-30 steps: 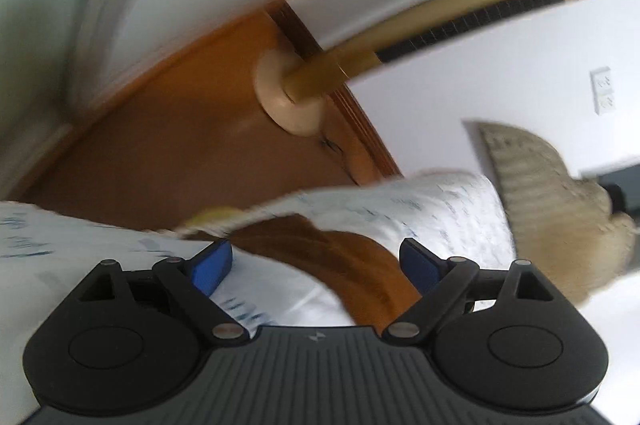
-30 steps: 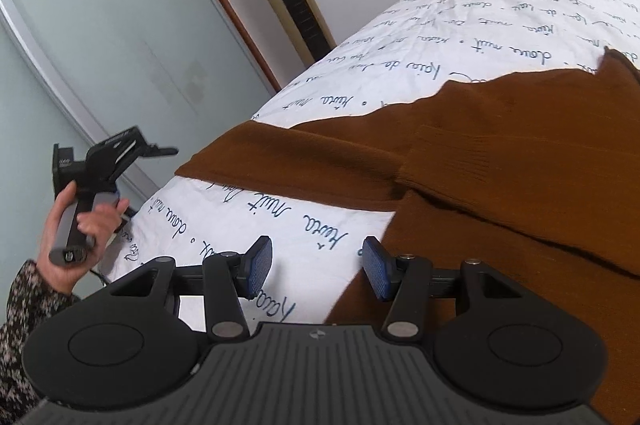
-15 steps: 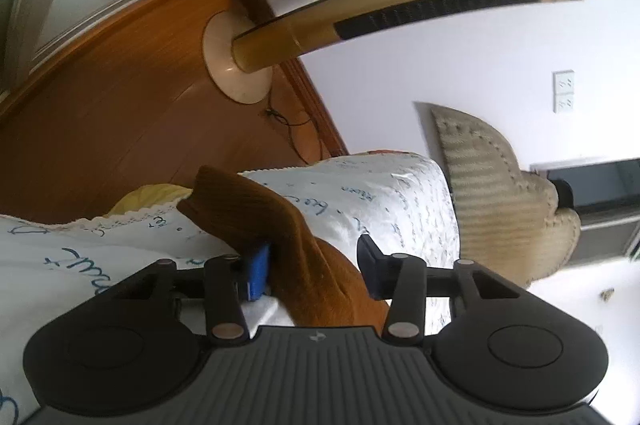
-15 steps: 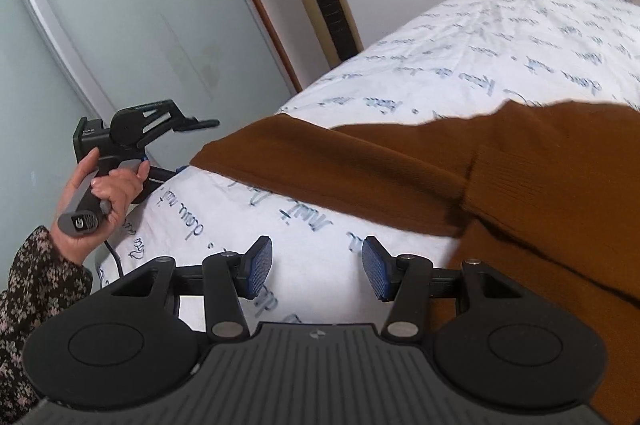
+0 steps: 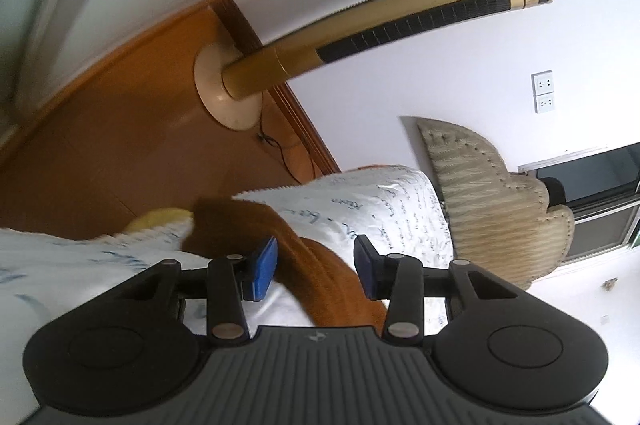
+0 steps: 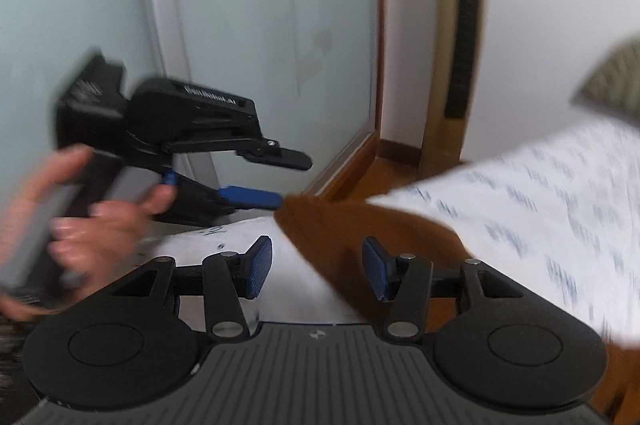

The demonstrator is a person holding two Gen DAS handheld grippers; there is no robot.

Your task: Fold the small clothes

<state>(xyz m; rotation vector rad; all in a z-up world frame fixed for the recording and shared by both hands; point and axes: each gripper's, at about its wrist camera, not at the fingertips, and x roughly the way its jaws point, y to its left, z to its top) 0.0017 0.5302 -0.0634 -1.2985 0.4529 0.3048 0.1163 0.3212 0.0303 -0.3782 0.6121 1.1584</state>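
Brown knit sleeve on the bed, one gripper on it, the other just hanging over it.

Left wrist cam up close: the left gripper (image 5: 315, 267) has its jaws closing around a raised fold of the brown sweater (image 5: 316, 265). The cloth runs between the blue pads, though I can't tell if they're really biting yet. Only this view has the wooden floor (image 5: 120, 129), the round base of the gold tower fan (image 5: 400, 29), the padded headboard (image 5: 492, 217) and the wall sockets (image 5: 543, 91) further back. The right cam is blurry. The right gripper (image 6: 316, 271) has its jaws half spread and holds nothing, with the sweater's tapered end lying under them on the white bedsheet (image 6: 540, 201) with its blue script. It's the only view showing the person's left hand (image 6: 92, 217) on the handle, and beyond that the pale glass door (image 6: 248, 25).
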